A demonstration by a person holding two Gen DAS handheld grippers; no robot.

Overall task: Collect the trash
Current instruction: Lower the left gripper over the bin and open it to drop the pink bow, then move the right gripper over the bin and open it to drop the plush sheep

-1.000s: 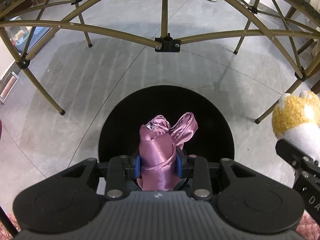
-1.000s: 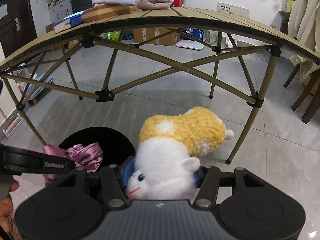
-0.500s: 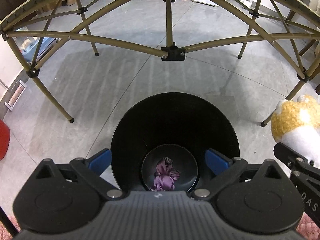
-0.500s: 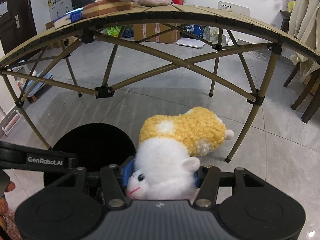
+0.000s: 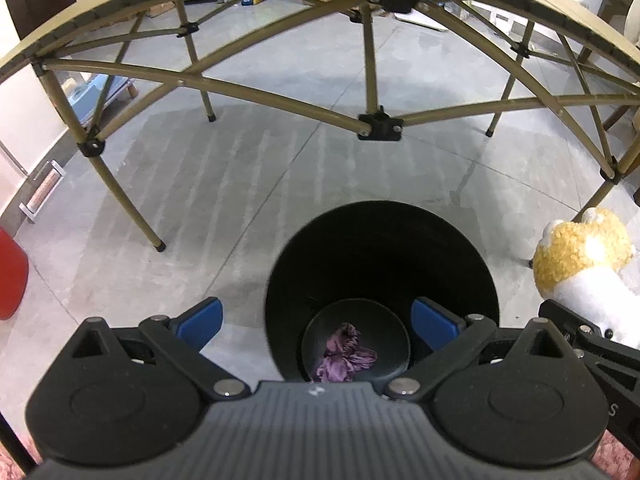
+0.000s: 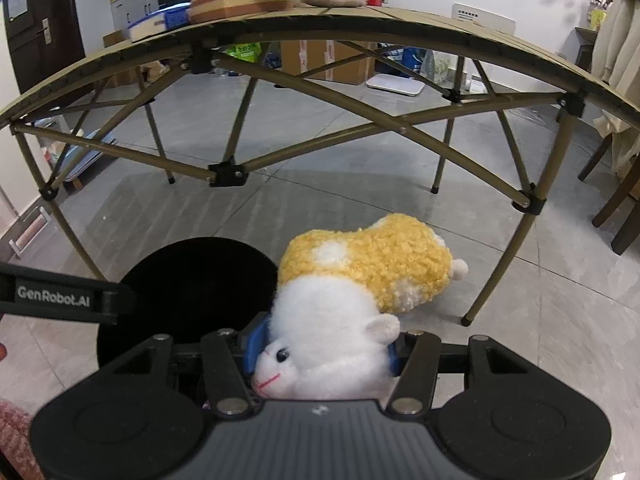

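Observation:
A black round bin [image 5: 380,240] stands on the grey floor. A crumpled purple satin cloth [image 5: 344,354] lies at its bottom. My left gripper [image 5: 318,322] hangs above the bin's near rim, open wide, with nothing between its blue pads. My right gripper [image 6: 320,350] is shut on a white and yellow plush toy [image 6: 360,276], gripping it at the white head end. The toy [image 5: 580,256] also shows at the right edge of the left wrist view, beside the bin [image 6: 200,280].
A folding table [image 6: 320,28] with tan crossed legs [image 5: 376,124] arches over the floor ahead; a book, folded cloths and a round cushion lie on its top. A red object [image 5: 12,280] sits at the far left. Dark chair legs [image 6: 616,200] stand at the right.
My left gripper opened and the purple cloth dropped to the bottom of the bin. The left gripper then rose and drew back a little. The right gripper kept still with the toy.

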